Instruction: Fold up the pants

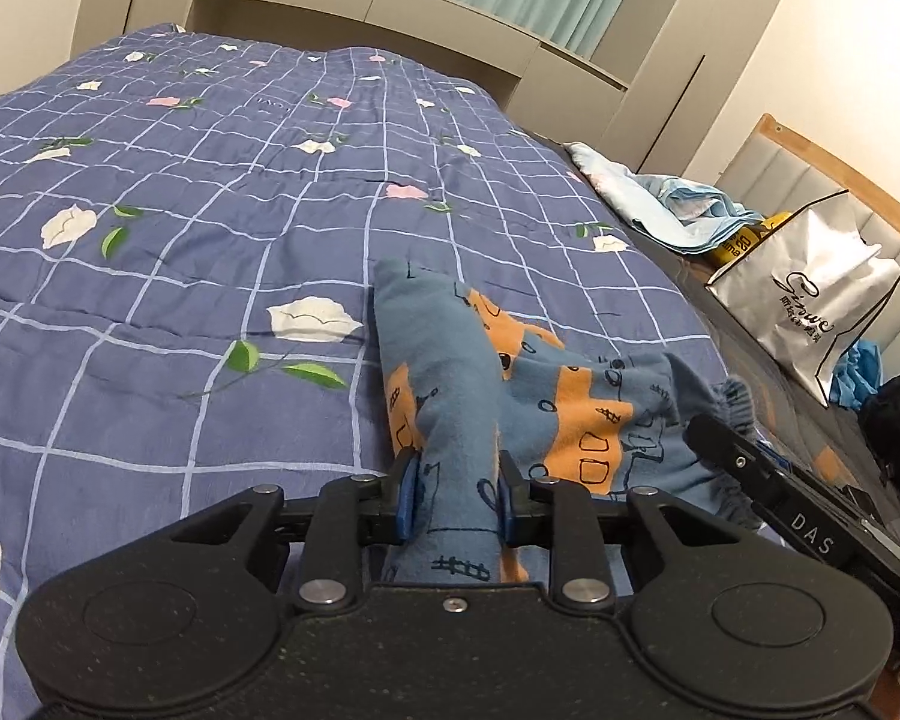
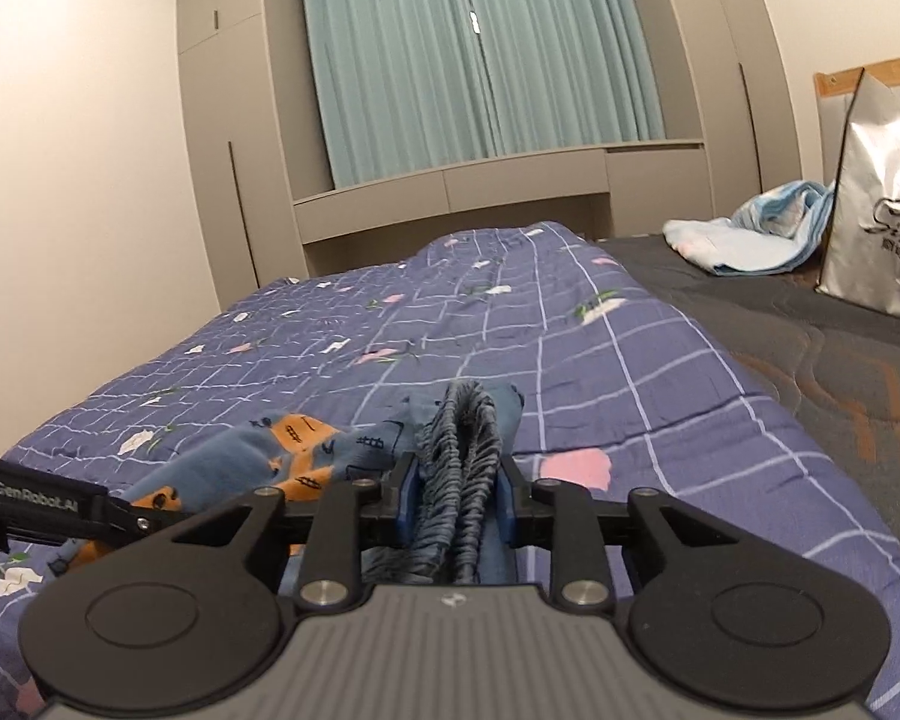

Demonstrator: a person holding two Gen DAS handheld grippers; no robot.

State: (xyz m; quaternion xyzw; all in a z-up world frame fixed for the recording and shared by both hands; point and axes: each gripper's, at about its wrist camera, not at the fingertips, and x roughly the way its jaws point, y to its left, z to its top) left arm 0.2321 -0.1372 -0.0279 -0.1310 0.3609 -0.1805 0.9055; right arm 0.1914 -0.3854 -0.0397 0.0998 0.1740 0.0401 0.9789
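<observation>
Left tongs pinching a bunched leg of the blue and orange pants. Right tongs pinching the gathered stretchy waistband. Pants lying on the blue checked blanket with flowers, on the bed, stretched between both tongs. Off to the right, a silver bag beside a light blue cloth.

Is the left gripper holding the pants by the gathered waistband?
No, the left gripper clamps a pant leg of the pants; the right gripper pinches the waistband.
</observation>
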